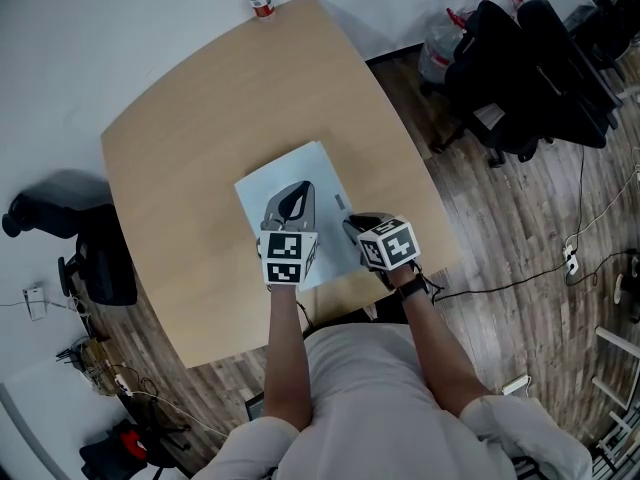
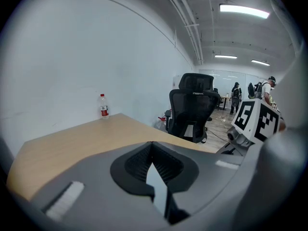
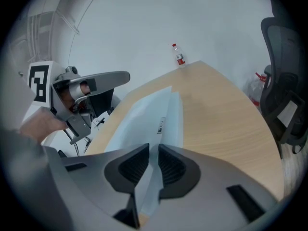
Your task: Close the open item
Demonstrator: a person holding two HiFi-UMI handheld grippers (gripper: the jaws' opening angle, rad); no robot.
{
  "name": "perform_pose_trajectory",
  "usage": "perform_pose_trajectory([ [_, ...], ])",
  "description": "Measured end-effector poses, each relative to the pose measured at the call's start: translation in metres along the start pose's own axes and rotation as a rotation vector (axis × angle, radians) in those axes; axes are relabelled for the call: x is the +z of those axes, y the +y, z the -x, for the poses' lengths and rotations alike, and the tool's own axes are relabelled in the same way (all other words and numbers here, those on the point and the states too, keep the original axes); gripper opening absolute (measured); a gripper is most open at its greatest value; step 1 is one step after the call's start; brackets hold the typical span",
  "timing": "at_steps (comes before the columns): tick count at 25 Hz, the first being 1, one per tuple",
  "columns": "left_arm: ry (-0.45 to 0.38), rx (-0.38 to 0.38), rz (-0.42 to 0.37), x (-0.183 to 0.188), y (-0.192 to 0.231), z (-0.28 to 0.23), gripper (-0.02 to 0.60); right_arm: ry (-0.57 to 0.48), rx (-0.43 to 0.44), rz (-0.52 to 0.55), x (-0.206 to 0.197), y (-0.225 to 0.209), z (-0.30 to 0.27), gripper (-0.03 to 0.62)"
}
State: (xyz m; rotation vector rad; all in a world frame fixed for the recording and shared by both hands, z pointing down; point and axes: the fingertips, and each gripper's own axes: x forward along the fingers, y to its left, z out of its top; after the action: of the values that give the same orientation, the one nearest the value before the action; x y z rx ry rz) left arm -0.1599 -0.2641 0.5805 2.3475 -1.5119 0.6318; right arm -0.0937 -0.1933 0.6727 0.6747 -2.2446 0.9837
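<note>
A pale blue folder [image 1: 288, 168] [image 3: 144, 114] lies flat on the wooden table [image 1: 190, 168], near its front edge, with a small label [image 3: 160, 124] on it. My left gripper [image 1: 299, 186] [image 2: 152, 143] rests over the folder's near left part. Its jaws meet at the tips and pinch a thin pale sheet of the folder. My right gripper [image 1: 356, 226] [image 3: 154, 149] is at the folder's near right edge. A narrow gap still shows between its pads, and the folder's thin edge stands in that gap. Both grippers hide the folder's near corners.
A small bottle with a red cap [image 1: 262, 5] [image 2: 103, 107] [image 3: 179, 57] stands at the table's far corner. Black office chairs [image 1: 530, 58] [image 2: 192, 105] stand right of the table, another [image 1: 100, 258] at its left. People [image 2: 236, 93] stand far off.
</note>
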Motion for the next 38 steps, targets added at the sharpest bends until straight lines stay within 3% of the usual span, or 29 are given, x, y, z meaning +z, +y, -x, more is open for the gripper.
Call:
perform_pose_trajectory([
  [13, 0.054, -0.029, 0.008, -0.021, -0.008, -0.006, 0.008, 0.001, -0.042, 0.041, 0.006, -0.002, 0.003, 0.044],
  [21, 0.177, -0.049, 0.046, -0.057, -0.015, -0.018, 0.008, 0.023, -0.066, 0.023, 0.001, -0.012, -0.003, 0.04],
  [38, 0.314, -0.136, 0.042, -0.106, -0.043, -0.033, 0.008, 0.102, -0.134, 0.046, -0.011, -0.023, -0.014, 0.016],
])
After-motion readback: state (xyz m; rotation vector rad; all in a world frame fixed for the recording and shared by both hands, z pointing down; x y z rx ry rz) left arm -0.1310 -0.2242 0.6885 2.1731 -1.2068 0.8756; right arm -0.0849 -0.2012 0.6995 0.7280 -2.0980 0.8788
